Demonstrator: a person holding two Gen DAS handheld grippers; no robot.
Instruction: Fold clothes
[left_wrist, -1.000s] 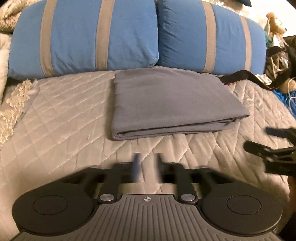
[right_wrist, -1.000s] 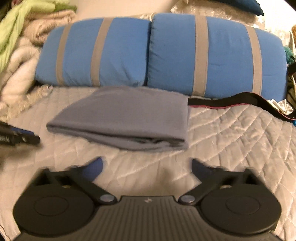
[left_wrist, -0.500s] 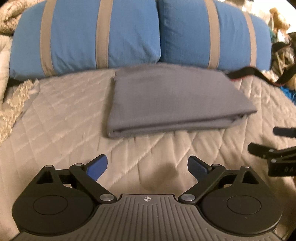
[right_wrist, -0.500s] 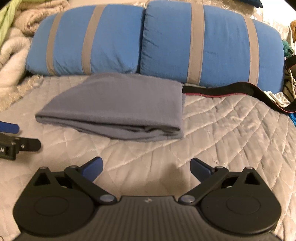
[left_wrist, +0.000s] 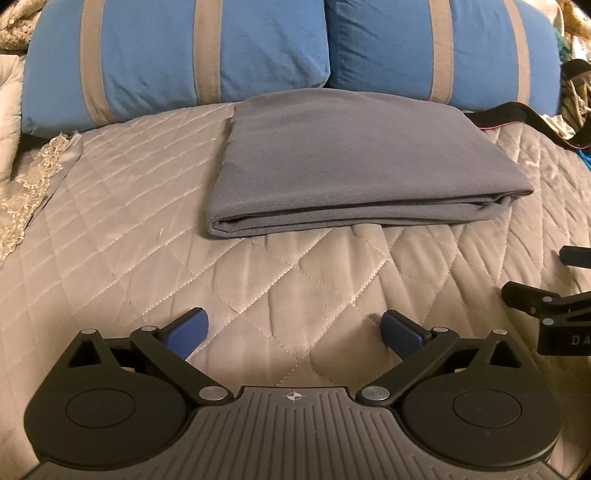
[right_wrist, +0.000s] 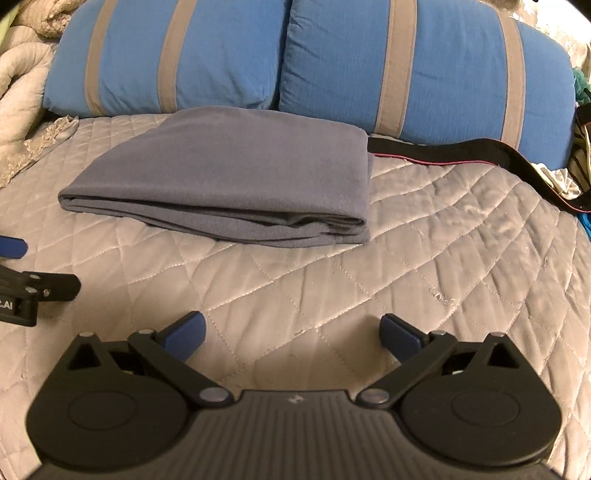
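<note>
Both grippers, left gripper (left_wrist: 293, 334) and right gripper (right_wrist: 291, 332), hang spread and empty; folded grey garment (left_wrist: 343, 162) lies ahead. Best grab both near corners evenly.

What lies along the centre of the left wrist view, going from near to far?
left gripper → quilted bedspread → folded grey cloth → blue striped pillows

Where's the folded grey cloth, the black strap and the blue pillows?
Folded grey cloth (left_wrist: 354, 158): left wrist view, top layer.
Black strap (right_wrist: 443, 151): right wrist view, flat middle stretch.
Blue pillows (right_wrist: 443, 66): right wrist view, right pillow's front.
</note>
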